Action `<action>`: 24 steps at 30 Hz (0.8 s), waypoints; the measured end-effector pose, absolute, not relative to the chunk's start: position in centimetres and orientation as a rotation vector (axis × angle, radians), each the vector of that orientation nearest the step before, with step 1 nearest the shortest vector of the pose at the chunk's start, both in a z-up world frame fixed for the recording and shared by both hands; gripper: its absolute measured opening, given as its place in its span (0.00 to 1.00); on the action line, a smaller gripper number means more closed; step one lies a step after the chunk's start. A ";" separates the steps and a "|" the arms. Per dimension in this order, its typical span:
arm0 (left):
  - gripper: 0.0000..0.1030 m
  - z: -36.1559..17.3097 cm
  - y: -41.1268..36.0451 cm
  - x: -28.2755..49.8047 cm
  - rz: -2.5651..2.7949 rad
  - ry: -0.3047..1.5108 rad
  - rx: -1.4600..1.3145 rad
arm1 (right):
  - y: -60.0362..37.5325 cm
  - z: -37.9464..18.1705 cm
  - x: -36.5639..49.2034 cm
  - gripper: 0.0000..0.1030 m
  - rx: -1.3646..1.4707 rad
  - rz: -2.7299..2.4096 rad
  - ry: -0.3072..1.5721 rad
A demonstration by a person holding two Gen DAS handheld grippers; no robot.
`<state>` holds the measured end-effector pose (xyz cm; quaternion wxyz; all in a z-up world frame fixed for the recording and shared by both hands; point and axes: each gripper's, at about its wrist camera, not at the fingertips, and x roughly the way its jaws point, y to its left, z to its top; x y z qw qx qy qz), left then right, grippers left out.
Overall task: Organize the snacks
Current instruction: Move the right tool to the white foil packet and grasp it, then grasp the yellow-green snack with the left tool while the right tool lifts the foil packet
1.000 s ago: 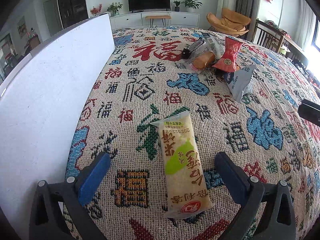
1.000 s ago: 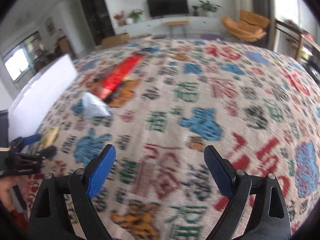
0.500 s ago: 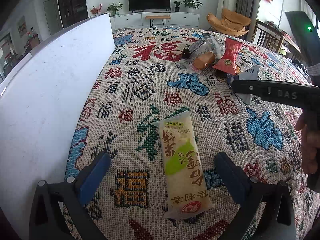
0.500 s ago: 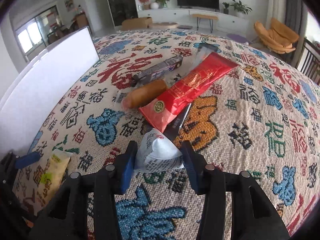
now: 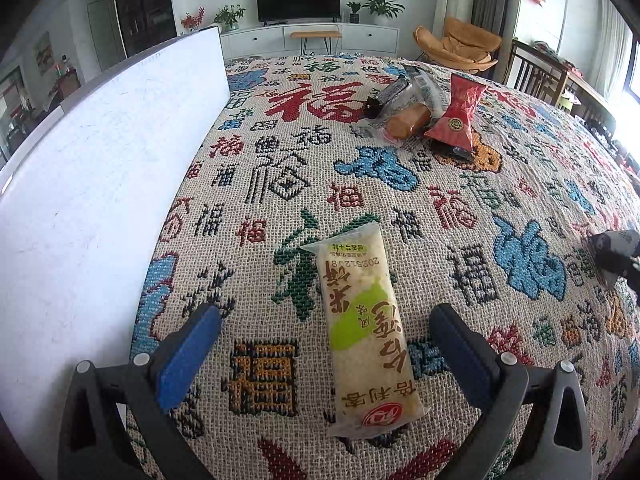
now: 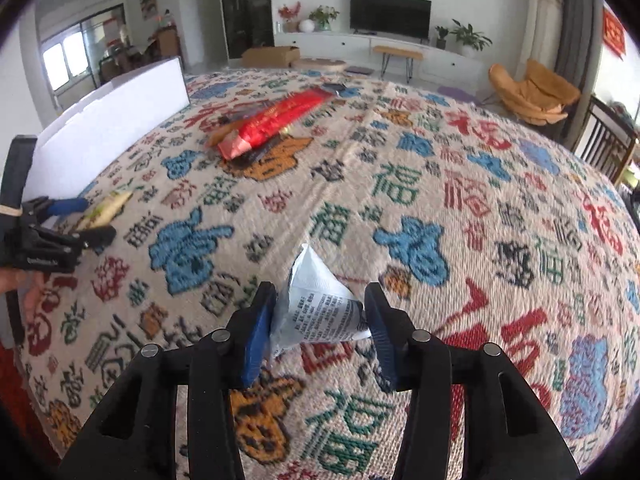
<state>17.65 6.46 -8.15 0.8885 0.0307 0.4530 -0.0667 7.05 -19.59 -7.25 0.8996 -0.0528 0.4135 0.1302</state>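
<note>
Right gripper [image 6: 318,332] carrying a white snack packet [image 6: 320,304] between its jaws, both pads against the packet's sides, jaws easing apart, above the patterned cloth [image 6: 460,208]. Left gripper [image 5: 320,344] spread wide, straddling the yellow-green rice cracker pack [image 5: 366,328] flat on the cloth, touching neither pad, beside the white board [image 5: 92,184].

- You have a woven cloth [image 5: 280,184] with Chinese characters covering the table.
- A white board [image 5: 100,168] stands along its left edge.
- Behind, you see a black television [image 5: 298,0] on a white cabinet [image 5: 372,36], flanked by potted plants [image 5: 380,2].
- An orange lounge chair [image 6: 532,92] sits right of it.
</note>
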 end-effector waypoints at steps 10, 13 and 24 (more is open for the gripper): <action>1.00 -8.1 6.4 17.6 -0.139 0.941 0.063 | -19.5 -8.6 7.5 0.79 -0.103 0.233 0.884; 1.00 -8.1 6.4 17.6 -0.139 0.941 0.063 | -19.6 -8.6 7.4 0.82 -0.115 0.223 0.883; 1.00 -8.1 6.4 17.6 -0.140 0.941 0.061 | -19.7 -8.7 7.4 0.83 -0.110 0.217 0.886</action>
